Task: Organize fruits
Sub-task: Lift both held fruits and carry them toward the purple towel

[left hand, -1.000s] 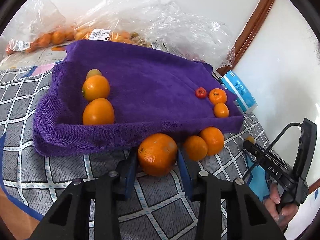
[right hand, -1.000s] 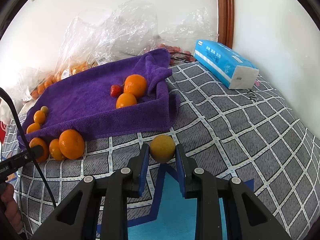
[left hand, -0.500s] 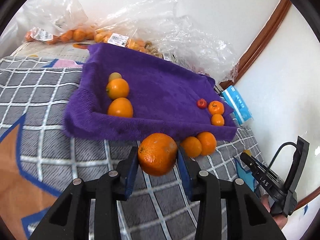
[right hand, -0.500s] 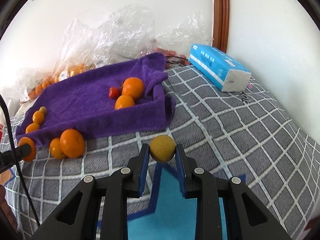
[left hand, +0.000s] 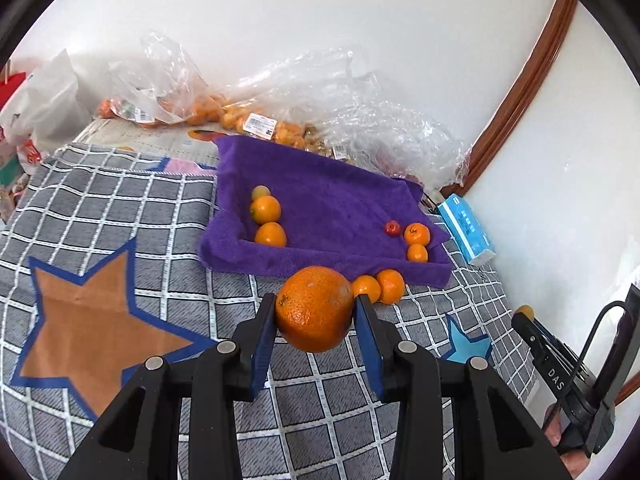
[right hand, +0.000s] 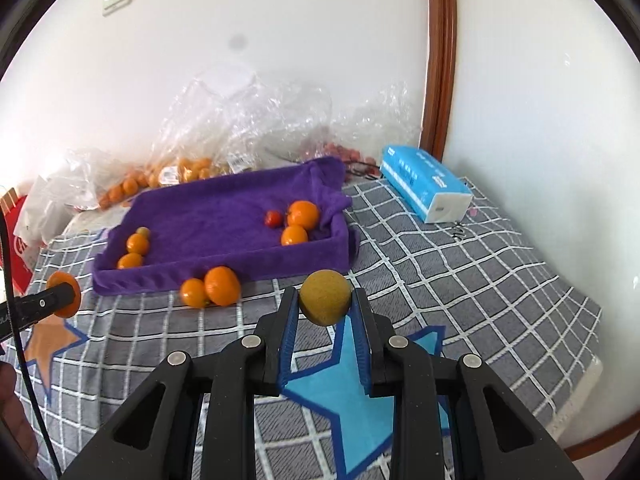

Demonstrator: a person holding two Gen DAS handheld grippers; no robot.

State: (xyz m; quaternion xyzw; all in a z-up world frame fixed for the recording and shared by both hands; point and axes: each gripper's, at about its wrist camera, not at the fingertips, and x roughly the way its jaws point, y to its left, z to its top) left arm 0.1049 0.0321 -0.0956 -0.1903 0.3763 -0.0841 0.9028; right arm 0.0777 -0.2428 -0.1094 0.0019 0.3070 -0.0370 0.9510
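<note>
Fruit held aloft in both tools, seen from near to far. Left tool point(left hand: 315, 312) is clamped on a large orange point(left hand: 314, 308) with pebbled, glossy rind; right tool point(right hand: 325, 300) is clamped on a small yellow-brown fruit point(right hand: 325, 297), matte and round. Both fruits have risen off the checked grey bed cover point(right hand: 460, 276) since a second ago, and more of the bed now shows below them, so each pick looks complete and carriage toward the tray is the likely step in hand. Beyond, two loose oranges point(right hand: 211, 286) lie just beside the near wall of the tray lined with a plush purple towel point(left hand: 336, 204), which holds small oranges at both ends. Crinkled clear bags point(left hand: 360, 120) line the wall.
</note>
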